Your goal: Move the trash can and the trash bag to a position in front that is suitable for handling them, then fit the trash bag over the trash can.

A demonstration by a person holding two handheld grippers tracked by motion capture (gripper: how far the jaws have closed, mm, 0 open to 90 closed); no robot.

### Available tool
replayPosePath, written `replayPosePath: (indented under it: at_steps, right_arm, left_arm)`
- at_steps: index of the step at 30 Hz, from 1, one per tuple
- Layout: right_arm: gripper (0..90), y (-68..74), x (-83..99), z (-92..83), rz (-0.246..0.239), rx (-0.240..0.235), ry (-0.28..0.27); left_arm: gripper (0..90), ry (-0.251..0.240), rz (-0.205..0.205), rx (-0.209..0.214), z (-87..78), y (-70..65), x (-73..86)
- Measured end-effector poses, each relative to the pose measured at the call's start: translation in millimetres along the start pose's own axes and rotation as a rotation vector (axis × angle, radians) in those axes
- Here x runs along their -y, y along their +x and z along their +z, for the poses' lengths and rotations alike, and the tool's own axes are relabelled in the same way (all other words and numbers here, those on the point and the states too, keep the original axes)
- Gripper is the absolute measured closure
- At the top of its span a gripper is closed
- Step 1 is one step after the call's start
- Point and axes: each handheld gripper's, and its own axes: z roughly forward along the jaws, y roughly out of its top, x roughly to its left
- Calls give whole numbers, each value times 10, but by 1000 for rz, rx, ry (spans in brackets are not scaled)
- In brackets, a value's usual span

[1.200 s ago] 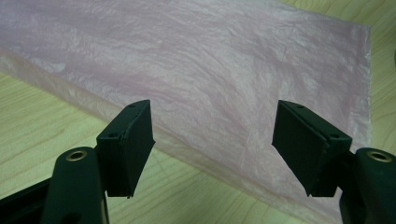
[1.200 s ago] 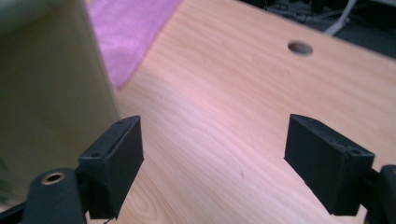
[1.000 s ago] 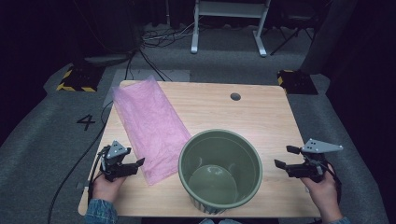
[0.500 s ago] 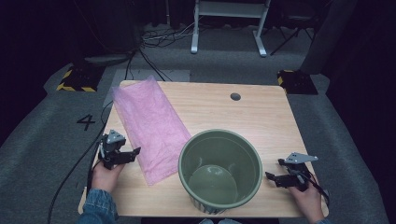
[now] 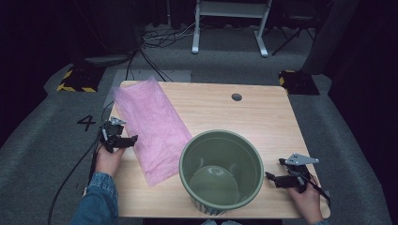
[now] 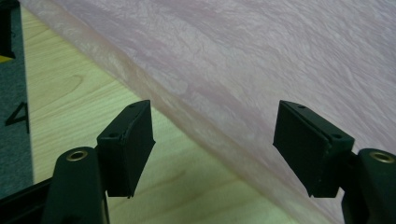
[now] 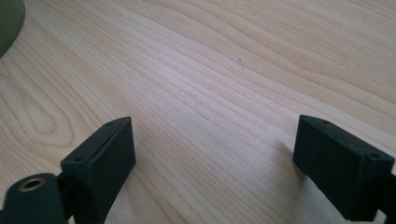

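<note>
Left tongs (image 6: 212, 149) gape wide over the pink sheet's (image 6: 280, 56) edge; right tongs (image 7: 224, 163), just widened, bracket bare table (image 7: 210, 70).

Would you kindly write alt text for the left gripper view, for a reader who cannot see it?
The left gripper hangs open over the near edge of a crinkled pink sheet lying on a light wooden table. One black jaw is above bare wood, the other above the sheet.

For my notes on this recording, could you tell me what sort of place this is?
Probably a recording studio or lab: a lone wooden table on grey carpet, dark surroundings, hazard-striped floor blocks, a floor number 4 and loose cables.
</note>
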Motion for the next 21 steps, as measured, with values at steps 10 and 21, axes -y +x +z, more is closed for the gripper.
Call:
replayPosePath:
  at_steps: [10,21]
  right_arm:
    - [131,4,2,-2,3,3,0]
    - [131,5,3,-3,3,5,0]
  left_arm:
    - [245,79,-26,-19,299,65,-89]
    - [321,60,24,25,316,20,-94]
